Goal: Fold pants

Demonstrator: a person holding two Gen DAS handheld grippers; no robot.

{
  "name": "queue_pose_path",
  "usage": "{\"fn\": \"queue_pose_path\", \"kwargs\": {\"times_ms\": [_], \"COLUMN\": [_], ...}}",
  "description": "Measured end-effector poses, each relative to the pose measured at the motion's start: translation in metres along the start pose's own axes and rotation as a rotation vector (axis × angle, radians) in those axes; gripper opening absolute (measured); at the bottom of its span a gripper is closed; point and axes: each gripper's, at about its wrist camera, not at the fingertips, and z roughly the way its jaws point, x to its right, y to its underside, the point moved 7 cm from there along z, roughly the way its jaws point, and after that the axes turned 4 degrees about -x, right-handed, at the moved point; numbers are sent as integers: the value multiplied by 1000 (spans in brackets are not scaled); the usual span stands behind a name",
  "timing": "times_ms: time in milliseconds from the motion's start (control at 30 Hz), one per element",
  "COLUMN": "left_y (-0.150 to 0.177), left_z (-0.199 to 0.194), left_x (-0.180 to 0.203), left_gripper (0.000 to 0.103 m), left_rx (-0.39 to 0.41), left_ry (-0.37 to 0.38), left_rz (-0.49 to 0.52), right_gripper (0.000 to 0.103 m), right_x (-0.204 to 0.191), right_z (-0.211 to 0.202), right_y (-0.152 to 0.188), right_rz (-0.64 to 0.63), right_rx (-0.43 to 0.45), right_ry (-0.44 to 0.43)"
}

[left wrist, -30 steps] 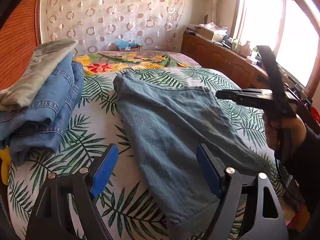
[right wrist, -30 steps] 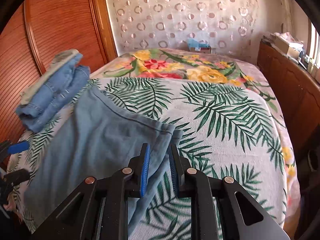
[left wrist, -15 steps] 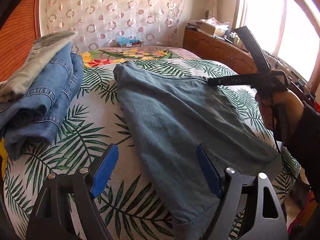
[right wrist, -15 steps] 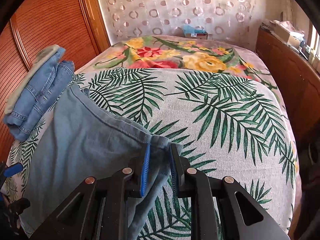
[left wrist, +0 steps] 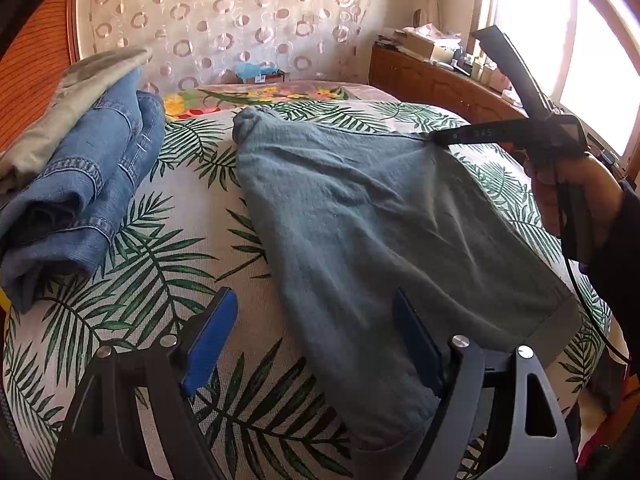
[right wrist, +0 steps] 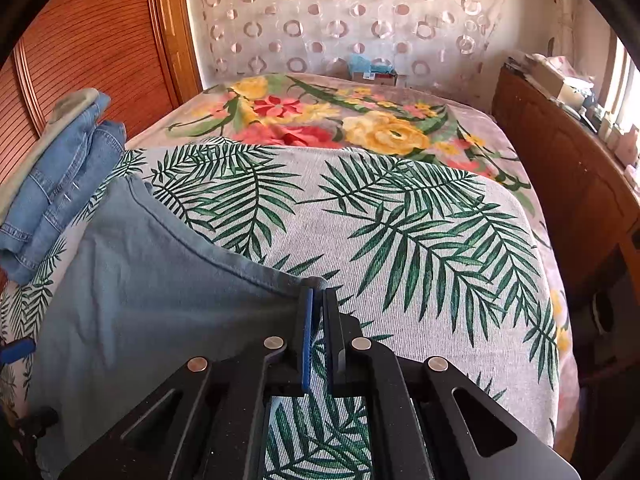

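Grey-blue pants (left wrist: pixel 360 220) lie folded across the palm-leaf bedspread (left wrist: pixel 160 240). My left gripper (left wrist: pixel 314 296) hovers open over their near left edge, with nothing between its blue pads. In the left wrist view a hand (left wrist: pixel 560 184) holds my right gripper (left wrist: pixel 434 136) at the far right corner of the pants. The right wrist view shows the right gripper (right wrist: pixel 316 292) with its jaws closing tight on that corner of the pants (right wrist: pixel 152 280). The cloth is pinched between the pads and pulled up into a ridge.
A stack of folded blue jeans (left wrist: pixel 80 184) with a pale garment on top sits at the left side of the bed, also visible as folded jeans (right wrist: pixel 52 188). A wooden cabinet (right wrist: pixel 560 200) runs along the right. A wooden wardrobe (right wrist: pixel 100 40) stands at the left.
The right gripper's jaws narrowed from a loose gap to a tight pinch on the pants' corner, which now stands lifted and taut. The left gripper stayed open and nearly still.
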Motion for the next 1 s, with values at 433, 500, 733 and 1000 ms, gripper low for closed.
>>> {"fn": "queue_pose_path", "kwargs": {"times_ms": [433, 500, 733, 1000], "left_y": [3, 2, 2, 1], "left_z": [8, 8, 9, 10], "left_x": [4, 3, 5, 4], "left_gripper": [82, 83, 84, 84], "left_rx": [-53, -56, -59, -61], "left_ry": [-32, -25, -30, -31], "left_rz": [36, 35, 40, 39], "right_gripper": [30, 30, 30, 30], "right_x": [-33, -39, -47, -52], "right_z": [-78, -88, -110, -135], "right_y": [78, 98, 142, 175], "right_rz": [-69, -71, -33, -29], "right_rx": [38, 32, 40, 52], "right_ry": [-61, -73, -92, -129]}}
